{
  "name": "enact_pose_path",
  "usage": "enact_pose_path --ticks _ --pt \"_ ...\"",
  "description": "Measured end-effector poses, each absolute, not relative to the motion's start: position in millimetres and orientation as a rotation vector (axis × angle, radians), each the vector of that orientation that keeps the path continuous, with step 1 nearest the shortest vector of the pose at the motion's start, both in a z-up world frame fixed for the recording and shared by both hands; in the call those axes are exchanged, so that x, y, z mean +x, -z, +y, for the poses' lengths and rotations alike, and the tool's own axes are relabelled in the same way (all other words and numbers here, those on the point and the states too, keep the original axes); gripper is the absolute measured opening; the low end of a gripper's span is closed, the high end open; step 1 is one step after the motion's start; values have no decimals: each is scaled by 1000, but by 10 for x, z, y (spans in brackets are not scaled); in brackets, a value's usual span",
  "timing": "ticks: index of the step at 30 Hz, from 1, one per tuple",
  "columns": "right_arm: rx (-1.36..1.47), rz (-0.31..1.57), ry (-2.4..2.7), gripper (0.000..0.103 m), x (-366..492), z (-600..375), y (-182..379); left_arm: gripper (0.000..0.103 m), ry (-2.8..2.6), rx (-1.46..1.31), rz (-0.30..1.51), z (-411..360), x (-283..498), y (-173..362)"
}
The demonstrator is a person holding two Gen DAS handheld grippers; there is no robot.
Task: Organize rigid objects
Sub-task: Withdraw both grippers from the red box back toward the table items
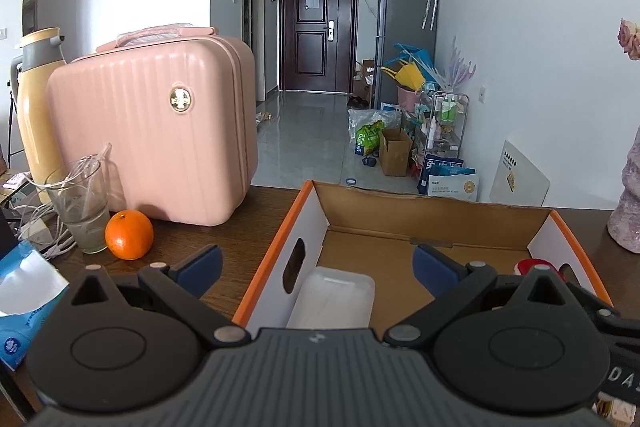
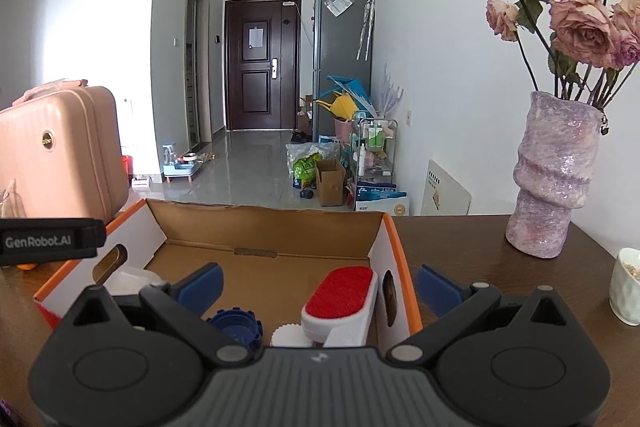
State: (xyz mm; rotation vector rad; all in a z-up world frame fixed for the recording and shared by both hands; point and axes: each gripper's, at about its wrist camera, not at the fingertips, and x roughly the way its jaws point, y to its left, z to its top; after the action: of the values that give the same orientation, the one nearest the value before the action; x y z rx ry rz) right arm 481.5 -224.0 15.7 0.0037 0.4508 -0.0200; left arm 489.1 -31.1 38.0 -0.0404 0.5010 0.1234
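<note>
Between the wide-open fingers of our right gripper (image 2: 318,287) we see the red brush (image 2: 344,297), lying inside the cardboard box (image 2: 394,251) against its right wall, its long axis pointing away from us. A blue cap (image 2: 236,325) sits just left of it. Our left gripper (image 1: 316,267) is also wide and empty, above a white container (image 1: 332,297) at the box's left side. We judge the right hand is nearer to the brush.

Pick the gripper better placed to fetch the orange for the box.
Left. The orange sits on the table just ahead-left of the open left gripper. The right gripper hovers over the box's far side.
</note>
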Motion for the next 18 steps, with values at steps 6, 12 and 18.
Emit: enact_pose_path --ticks 6,12,18 --pt "17 438 4 103 4608 -2284 -185 103 -130 -31 508 -259 4700 -365" --pt "25 407 -8 103 4341 -2324 -218 103 -133 -16 497 -224 4422 -348" --pt "17 389 -15 103 4071 -2313 -206 103 -137 -13 484 -168 4150 -324"
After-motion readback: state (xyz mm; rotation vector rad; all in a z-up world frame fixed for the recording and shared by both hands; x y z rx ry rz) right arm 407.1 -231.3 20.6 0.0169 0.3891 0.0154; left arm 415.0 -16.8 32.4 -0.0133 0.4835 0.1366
